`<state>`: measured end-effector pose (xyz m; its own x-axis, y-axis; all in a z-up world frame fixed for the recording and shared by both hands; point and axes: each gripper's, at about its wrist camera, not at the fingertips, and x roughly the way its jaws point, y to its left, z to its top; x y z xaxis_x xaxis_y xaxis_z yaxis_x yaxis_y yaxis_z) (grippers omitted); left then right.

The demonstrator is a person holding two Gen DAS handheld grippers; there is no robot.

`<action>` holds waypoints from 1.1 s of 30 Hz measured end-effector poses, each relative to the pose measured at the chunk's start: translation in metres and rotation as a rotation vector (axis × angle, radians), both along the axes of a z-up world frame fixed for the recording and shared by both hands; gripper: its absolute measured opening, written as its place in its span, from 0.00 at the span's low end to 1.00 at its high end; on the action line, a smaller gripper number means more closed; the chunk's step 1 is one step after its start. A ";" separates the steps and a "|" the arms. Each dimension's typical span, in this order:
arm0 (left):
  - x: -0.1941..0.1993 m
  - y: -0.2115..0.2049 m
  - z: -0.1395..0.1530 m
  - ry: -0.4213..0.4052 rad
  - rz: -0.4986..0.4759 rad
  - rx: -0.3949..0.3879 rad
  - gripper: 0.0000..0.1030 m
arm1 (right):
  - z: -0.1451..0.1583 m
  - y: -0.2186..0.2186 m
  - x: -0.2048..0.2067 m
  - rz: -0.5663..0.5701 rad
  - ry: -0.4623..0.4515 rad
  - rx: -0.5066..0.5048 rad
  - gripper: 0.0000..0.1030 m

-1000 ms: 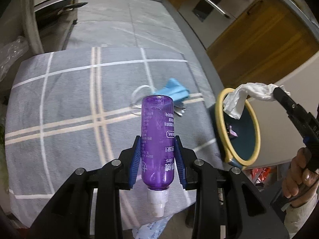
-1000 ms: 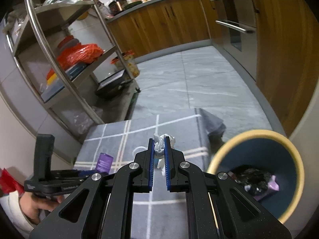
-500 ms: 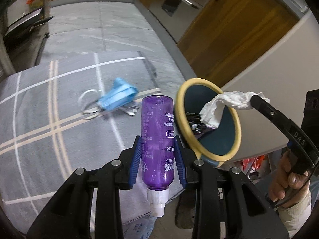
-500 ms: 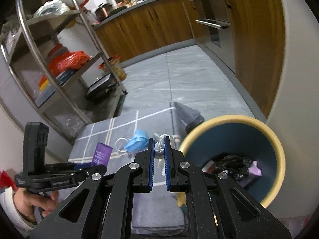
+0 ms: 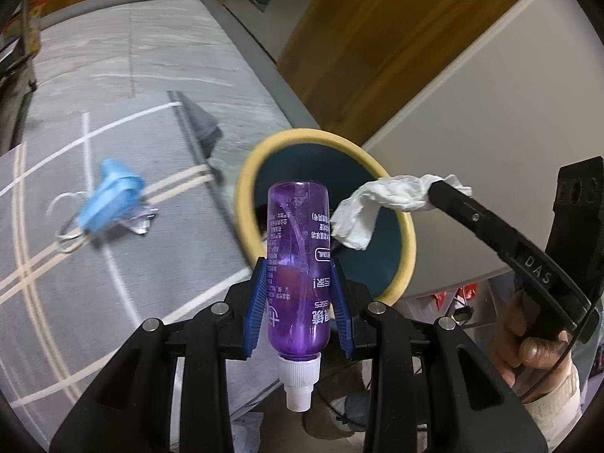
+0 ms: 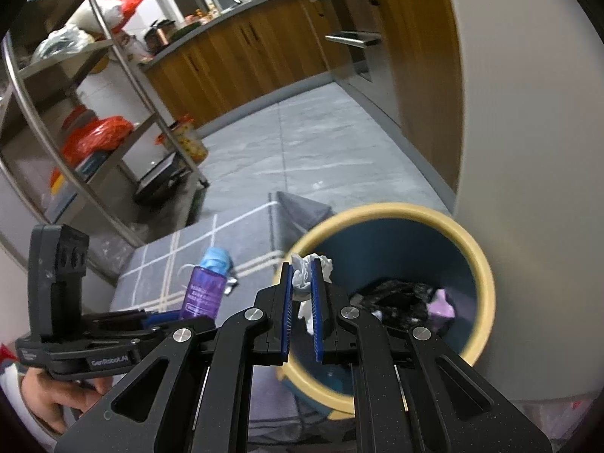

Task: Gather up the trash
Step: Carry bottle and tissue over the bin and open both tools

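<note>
My left gripper (image 5: 298, 264) is shut on a purple plastic bottle (image 5: 298, 256), white cap toward me, held in front of the bin. The bottle also shows in the right wrist view (image 6: 204, 290). My right gripper (image 6: 305, 268) is shut on a crumpled white tissue (image 6: 302, 275) over the near rim of the blue bin with a yellow rim (image 6: 483, 264). In the left wrist view the tissue (image 5: 377, 207) hangs above the bin's mouth (image 5: 409, 241). A blue face mask (image 5: 109, 196) lies on the grey checked mat (image 5: 75, 283).
The bin holds black and lilac trash (image 6: 411, 298). A white wall (image 5: 472, 151) stands right behind the bin. Wooden cabinets (image 6: 264, 49) line the far side. A metal shelf rack (image 6: 75, 132) stands left of the mat.
Both grippers have swung right toward the bin. The tissue has gone from beside the rim to over the bin's mouth, and the bottle is now in front of the bin.
</note>
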<state>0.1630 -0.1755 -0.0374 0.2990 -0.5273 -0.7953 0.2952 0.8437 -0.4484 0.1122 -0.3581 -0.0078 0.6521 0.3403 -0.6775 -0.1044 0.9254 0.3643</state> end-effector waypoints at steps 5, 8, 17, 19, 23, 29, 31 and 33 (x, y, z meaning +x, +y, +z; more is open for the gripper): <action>0.002 -0.030 -0.007 0.004 -0.043 0.002 0.31 | -0.008 -0.017 -0.004 -0.031 0.020 0.000 0.10; 0.006 -0.046 -0.013 0.006 -0.065 0.007 0.31 | -0.013 -0.026 -0.005 -0.046 0.034 -0.002 0.10; 0.018 -0.081 -0.029 0.008 -0.095 0.030 0.31 | -0.037 -0.043 -0.007 -0.066 0.118 -0.012 0.10; 0.020 -0.087 -0.033 0.014 -0.098 0.036 0.31 | -0.042 -0.044 -0.007 -0.063 0.139 -0.022 0.11; 0.025 -0.095 -0.044 0.028 -0.103 0.053 0.31 | -0.050 -0.045 -0.006 -0.056 0.171 -0.028 0.11; 0.032 -0.095 -0.061 0.081 -0.085 0.051 0.31 | -0.054 -0.042 -0.003 -0.054 0.198 -0.026 0.13; 0.035 -0.093 -0.066 0.093 -0.078 0.053 0.31 | -0.054 -0.041 0.000 -0.054 0.199 -0.021 0.17; 0.037 -0.092 -0.067 0.093 -0.072 0.052 0.31 | -0.052 -0.040 0.002 -0.056 0.193 -0.019 0.21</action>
<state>0.1999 -0.2679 -0.1040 0.1849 -0.5018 -0.8450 0.3153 0.8447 -0.4326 0.1140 -0.3978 -0.0598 0.5274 0.2934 -0.7974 0.0175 0.9346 0.3554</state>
